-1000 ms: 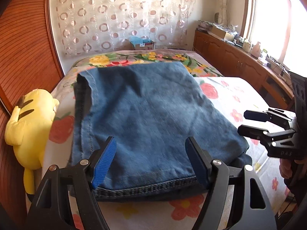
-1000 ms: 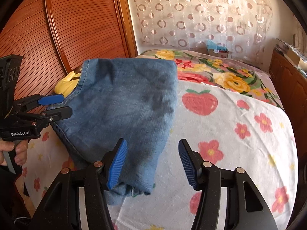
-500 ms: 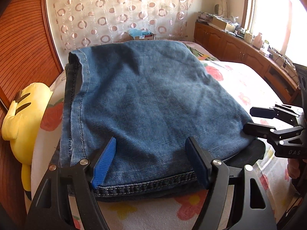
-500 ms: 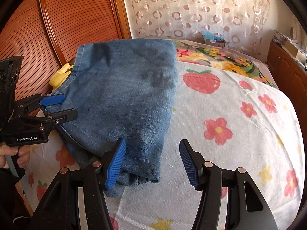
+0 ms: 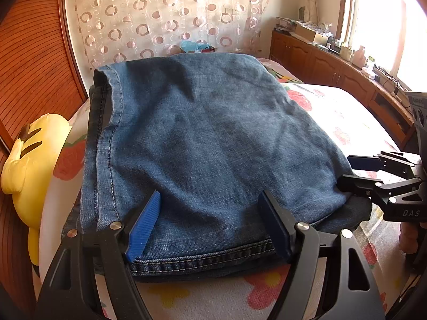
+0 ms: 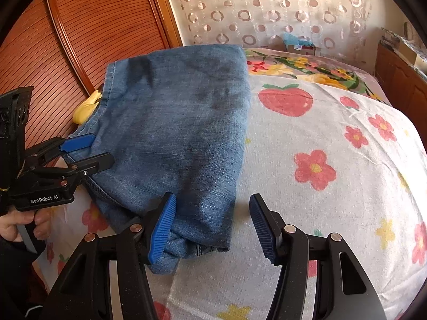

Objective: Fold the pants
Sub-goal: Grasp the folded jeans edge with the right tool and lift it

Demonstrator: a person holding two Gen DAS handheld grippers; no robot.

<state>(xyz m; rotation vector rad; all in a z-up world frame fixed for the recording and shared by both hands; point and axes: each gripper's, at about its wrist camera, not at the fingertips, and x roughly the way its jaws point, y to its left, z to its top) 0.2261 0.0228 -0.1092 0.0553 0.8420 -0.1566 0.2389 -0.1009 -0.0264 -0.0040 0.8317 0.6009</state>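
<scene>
The blue denim pants [image 5: 213,144] lie folded in a thick stack on the bed, and show in the right wrist view [image 6: 181,122] too. My left gripper [image 5: 208,224] is open, its blue pads over the near hem of the stack. My right gripper [image 6: 210,226] is open over the stack's near right corner, left pad above the denim, right pad above the bedsheet. Each gripper shows in the other's view: the right one [image 5: 357,170] at the stack's right edge, the left one [image 6: 85,150] at its left edge.
A white bedsheet [image 6: 333,160] with flowers and strawberries covers the bed. A yellow plush toy [image 5: 29,160] lies left of the pants against the wooden headboard [image 5: 29,61]. A wooden cabinet [image 5: 341,69] with clutter runs along the right under a window. A curtain [image 5: 165,16] hangs behind.
Both grippers have moved lower and closer to the pants, which now fill more of both views. Both stay open.
</scene>
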